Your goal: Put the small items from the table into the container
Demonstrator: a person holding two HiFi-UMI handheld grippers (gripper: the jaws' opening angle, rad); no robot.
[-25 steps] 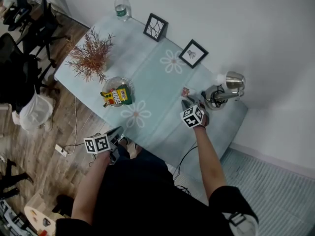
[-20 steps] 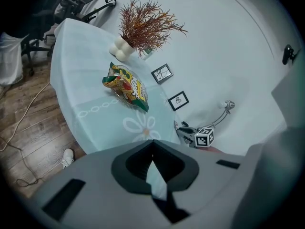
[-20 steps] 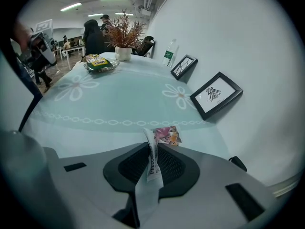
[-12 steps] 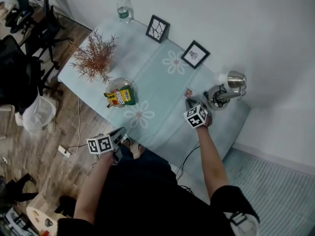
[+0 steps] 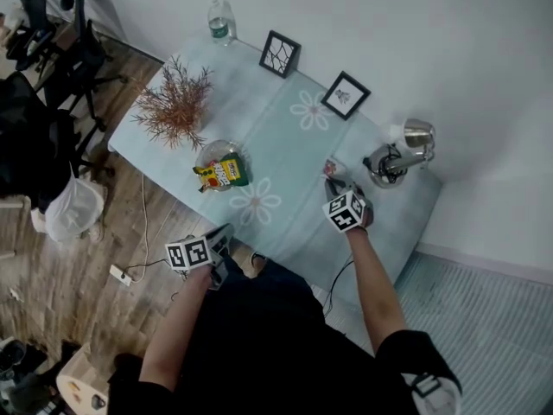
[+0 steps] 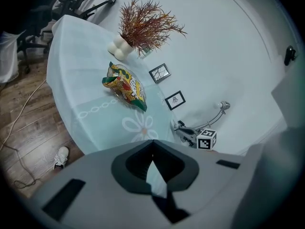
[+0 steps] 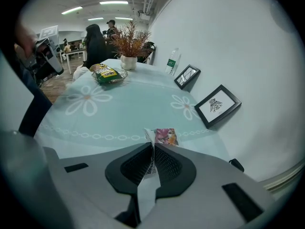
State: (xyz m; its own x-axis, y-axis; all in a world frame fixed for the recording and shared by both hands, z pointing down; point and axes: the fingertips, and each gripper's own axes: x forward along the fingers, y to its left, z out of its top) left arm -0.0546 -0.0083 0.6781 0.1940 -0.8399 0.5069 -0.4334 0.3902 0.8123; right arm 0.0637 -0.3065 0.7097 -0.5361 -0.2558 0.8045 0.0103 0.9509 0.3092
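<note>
The small pink-printed sachet (image 7: 164, 136) is clamped by its white edge in the right gripper (image 7: 152, 151), seemingly just off the table (image 7: 119, 109). The head view shows only a speck there. The glass bowl (image 5: 210, 156) with a yellow snack packet (image 5: 223, 172) sits well apart. The left gripper (image 6: 152, 147) is closed with nothing in it.

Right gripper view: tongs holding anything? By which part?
Yes. The right tongs are shut on the small pink packet, pinching its white crimped end edge. The left tongs are shut on nothing.
</note>
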